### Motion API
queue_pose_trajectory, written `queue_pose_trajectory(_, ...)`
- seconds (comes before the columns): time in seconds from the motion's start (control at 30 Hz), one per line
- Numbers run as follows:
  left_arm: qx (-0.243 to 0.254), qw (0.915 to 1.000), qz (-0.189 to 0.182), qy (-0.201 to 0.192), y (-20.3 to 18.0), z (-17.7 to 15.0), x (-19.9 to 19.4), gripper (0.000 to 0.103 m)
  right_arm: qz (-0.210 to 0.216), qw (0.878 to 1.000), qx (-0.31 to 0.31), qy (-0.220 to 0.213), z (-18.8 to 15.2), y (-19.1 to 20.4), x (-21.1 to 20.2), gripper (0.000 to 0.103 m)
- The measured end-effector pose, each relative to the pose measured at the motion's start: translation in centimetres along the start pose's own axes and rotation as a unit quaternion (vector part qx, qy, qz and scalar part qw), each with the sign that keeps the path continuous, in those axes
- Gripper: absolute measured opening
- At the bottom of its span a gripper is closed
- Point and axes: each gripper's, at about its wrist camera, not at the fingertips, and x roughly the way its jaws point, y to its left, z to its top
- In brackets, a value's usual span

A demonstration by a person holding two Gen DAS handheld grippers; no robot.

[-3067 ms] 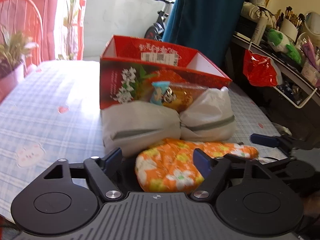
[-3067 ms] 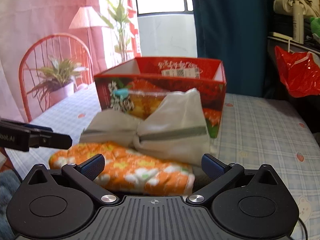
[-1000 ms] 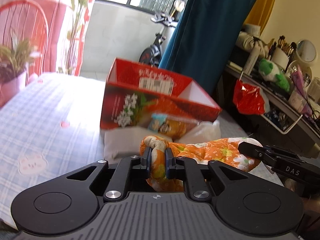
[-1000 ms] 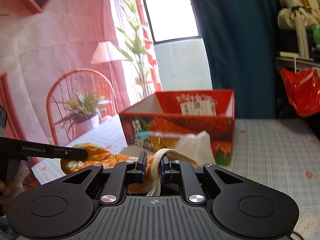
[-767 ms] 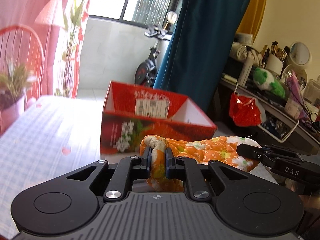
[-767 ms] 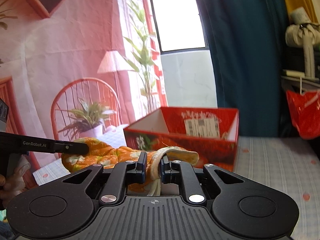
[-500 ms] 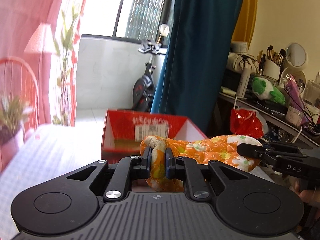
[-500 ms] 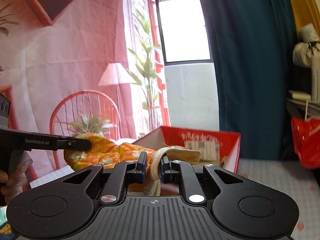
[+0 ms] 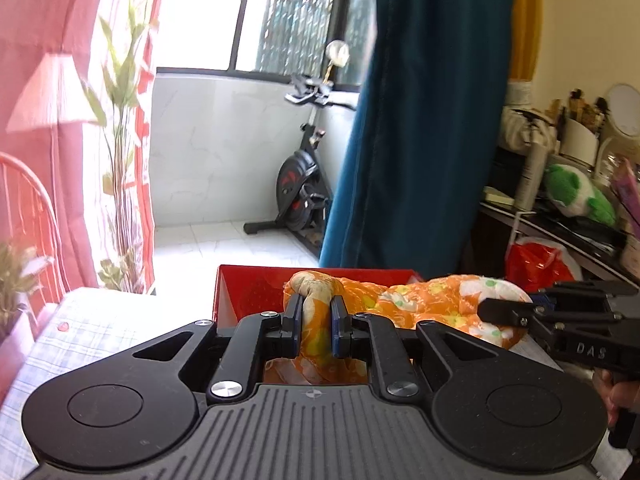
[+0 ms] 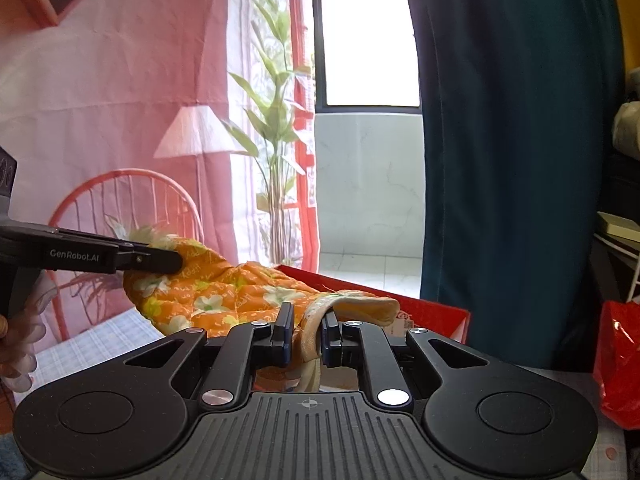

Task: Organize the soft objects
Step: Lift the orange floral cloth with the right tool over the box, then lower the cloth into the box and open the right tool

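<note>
Exercise bike (image 9: 301, 196) left view only, seemingly

Orange quilted cloth (image 9: 432, 300) with a white and yellow flower print, folded into a long padded roll. It hangs off the table, stretched roughly level between its two ends, in front of and partly above the open red box (image 9: 248, 292). One bunched end is pinched in the left gripper (image 9: 316, 318); the other end, showing a pale cream edge band (image 10: 360, 304), is pinched in the right gripper (image 10: 306, 334). The middle sags slightly. The red box is open at the top; its contents cannot be seen.
</note>
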Motion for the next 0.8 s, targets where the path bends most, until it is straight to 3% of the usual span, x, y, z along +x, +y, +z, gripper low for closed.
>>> queue_pose_trajectory(0.27, 0.025, 0.9977, 0.025, 0.057, 0.8, 0.5, 6.8, 0.015, -0.015, 0.998, 0.030, 0.058, -0.2, -2.7, 7.4, 0.012)
queue_pose_trajectory(0.57, 0.022, 0.9900, 0.032, 0.136, 1.9, -0.9, 12.5, 0.016, -0.028, 0.988, 0.054, 0.144, -3.0, -4.4, 13.4, 0.012)
queue_pose_trajectory(0.7, 0.033, 0.9868, 0.032, 0.155, 2.0, -1.8, 13.1, 0.019, -0.024, 0.983, 0.048, 0.173, -4.1, -4.6, 14.0, 0.012)
queue_pose_trajectory(0.8, 0.036, 0.9843, 0.043, 0.168, 2.3, -2.0, 13.5, 0.032, -0.020, 0.981, 0.053, 0.184, -4.5, -4.7, 14.4, 0.012)
